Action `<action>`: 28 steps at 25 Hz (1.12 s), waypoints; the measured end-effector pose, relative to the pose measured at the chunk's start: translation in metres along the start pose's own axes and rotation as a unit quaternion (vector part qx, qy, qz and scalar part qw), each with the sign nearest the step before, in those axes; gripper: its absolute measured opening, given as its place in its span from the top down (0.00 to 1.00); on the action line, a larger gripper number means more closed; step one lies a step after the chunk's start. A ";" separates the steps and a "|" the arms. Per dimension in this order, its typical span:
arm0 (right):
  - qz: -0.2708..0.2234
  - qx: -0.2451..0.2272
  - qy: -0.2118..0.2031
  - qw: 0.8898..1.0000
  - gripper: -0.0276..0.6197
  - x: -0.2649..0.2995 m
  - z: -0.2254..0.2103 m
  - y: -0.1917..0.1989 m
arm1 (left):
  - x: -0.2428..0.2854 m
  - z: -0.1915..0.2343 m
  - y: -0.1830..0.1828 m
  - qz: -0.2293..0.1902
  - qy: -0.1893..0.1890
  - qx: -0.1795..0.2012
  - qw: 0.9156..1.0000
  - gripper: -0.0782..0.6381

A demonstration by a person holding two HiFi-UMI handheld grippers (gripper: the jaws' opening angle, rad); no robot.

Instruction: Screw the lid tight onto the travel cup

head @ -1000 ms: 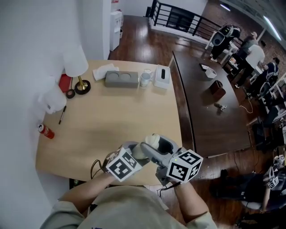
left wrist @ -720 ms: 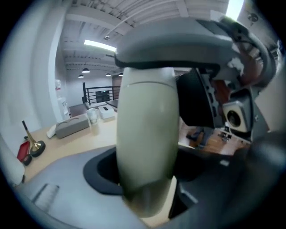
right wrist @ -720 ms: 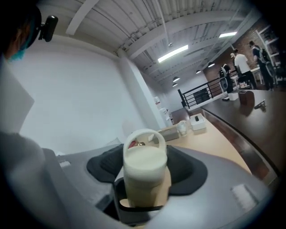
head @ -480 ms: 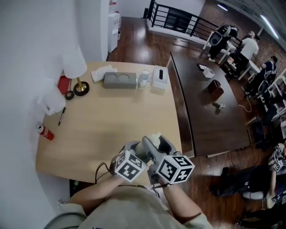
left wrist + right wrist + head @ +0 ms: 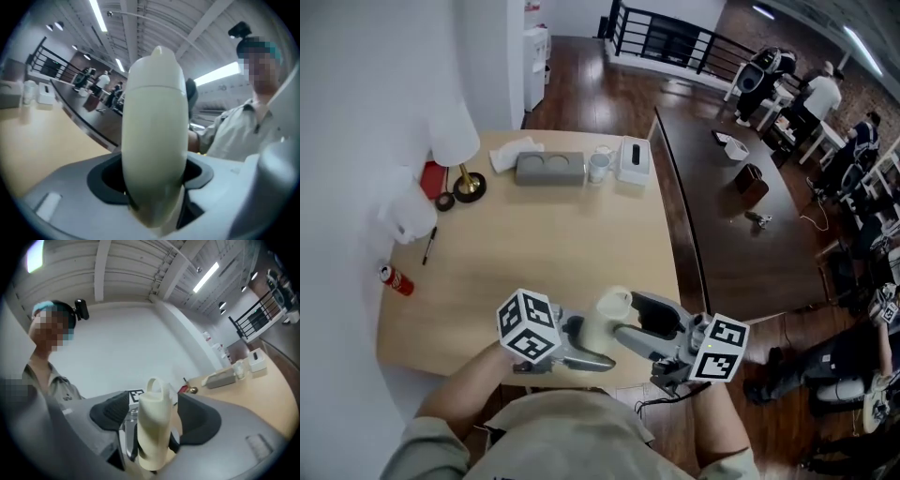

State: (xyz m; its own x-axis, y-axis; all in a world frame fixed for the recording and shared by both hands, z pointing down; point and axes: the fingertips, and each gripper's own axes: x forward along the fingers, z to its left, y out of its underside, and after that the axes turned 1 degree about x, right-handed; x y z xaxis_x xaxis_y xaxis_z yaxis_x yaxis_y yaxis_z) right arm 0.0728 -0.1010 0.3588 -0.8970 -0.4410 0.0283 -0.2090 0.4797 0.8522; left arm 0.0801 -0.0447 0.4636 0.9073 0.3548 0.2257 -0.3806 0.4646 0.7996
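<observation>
A cream travel cup [image 5: 607, 321] with its looped lid [image 5: 154, 382] on top is held in the air over the table's near edge. My left gripper [image 5: 579, 349] comes in from the left and is shut on the cup's body [image 5: 154, 140], which fills the left gripper view. My right gripper [image 5: 630, 328] reaches in from the right. Its jaws are opening, with the cup [image 5: 153, 425] between them. Its dark pads [image 5: 200, 422] stand a little off the cup on both sides.
On the light wooden table [image 5: 534, 234] at the far end stand a lamp [image 5: 461, 141], a grey two-hole holder [image 5: 550, 168], a glass [image 5: 599, 167] and a tissue box [image 5: 635, 159]. A red can [image 5: 397, 278] and a pen [image 5: 428, 246] lie at the left. A dark table [image 5: 731, 225] adjoins on the right.
The two marker cubes, close together before, have drawn apart, left one leftward, right one rightward. The cup now shows plainly between the grippers.
</observation>
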 end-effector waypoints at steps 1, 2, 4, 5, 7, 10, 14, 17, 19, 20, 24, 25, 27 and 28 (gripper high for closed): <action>0.003 0.003 -0.028 1.000 0.47 -0.003 0.007 -0.002 | -0.002 -0.013 0.000 0.003 0.039 0.006 0.999 0.45; 0.007 0.003 -0.054 0.998 0.47 -0.006 0.014 -0.003 | -0.003 -0.025 -0.001 0.006 0.072 0.012 0.997 0.45; 0.019 -0.001 -0.098 0.995 0.47 -0.007 0.027 -0.003 | -0.005 -0.042 -0.001 0.015 0.122 0.022 0.992 0.45; 0.024 -0.004 -0.116 0.993 0.47 -0.006 0.032 -0.004 | -0.005 -0.048 -0.001 0.021 0.140 0.026 0.990 0.45; 0.033 -0.012 -0.144 0.989 0.47 -0.003 0.042 -0.004 | -0.003 -0.057 0.002 0.037 0.165 0.031 0.985 0.45; 0.048 -0.025 -0.168 0.984 0.47 0.002 0.053 -0.002 | 0.002 -0.065 0.008 0.060 0.183 0.037 0.981 0.45; 0.065 -0.037 -0.175 0.982 0.47 0.007 0.057 0.004 | 0.007 -0.068 0.011 0.073 0.185 0.040 0.979 0.45; 0.071 -0.046 -0.166 0.983 0.47 0.011 0.055 0.009 | 0.009 -0.065 0.013 0.080 0.176 0.044 0.980 0.45; 0.073 -0.054 -0.156 0.984 0.48 0.013 0.052 0.011 | 0.010 -0.061 0.014 0.080 0.167 0.046 0.982 0.45; 0.073 -0.057 -0.149 0.985 0.49 0.014 0.050 0.011 | 0.010 -0.059 0.014 0.079 0.160 0.047 0.983 0.45; 0.076 -0.071 -0.095 0.990 0.50 0.020 0.035 0.013 | 0.009 -0.035 0.016 0.088 0.087 0.060 0.990 0.45; 0.079 -0.074 -0.075 0.991 0.50 0.022 0.028 0.014 | 0.010 -0.025 0.017 0.095 0.057 0.067 0.992 0.45; 0.078 -0.076 -0.030 0.994 0.50 0.025 0.014 0.016 | 0.011 -0.005 0.018 0.105 -0.009 0.076 0.991 0.45; 0.073 -0.075 -0.006 0.994 0.50 0.026 0.007 0.016 | 0.011 0.005 0.018 0.105 -0.041 0.077 0.991 0.45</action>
State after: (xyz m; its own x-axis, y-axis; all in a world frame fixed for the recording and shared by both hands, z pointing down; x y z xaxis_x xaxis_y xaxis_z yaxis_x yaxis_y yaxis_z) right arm 0.0431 -0.0996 0.3701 -0.9187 -0.3646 0.1518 -0.0164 0.4192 0.9077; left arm 0.0840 -0.0367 0.4829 0.8248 0.3604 0.4356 -0.5364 0.2553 0.8044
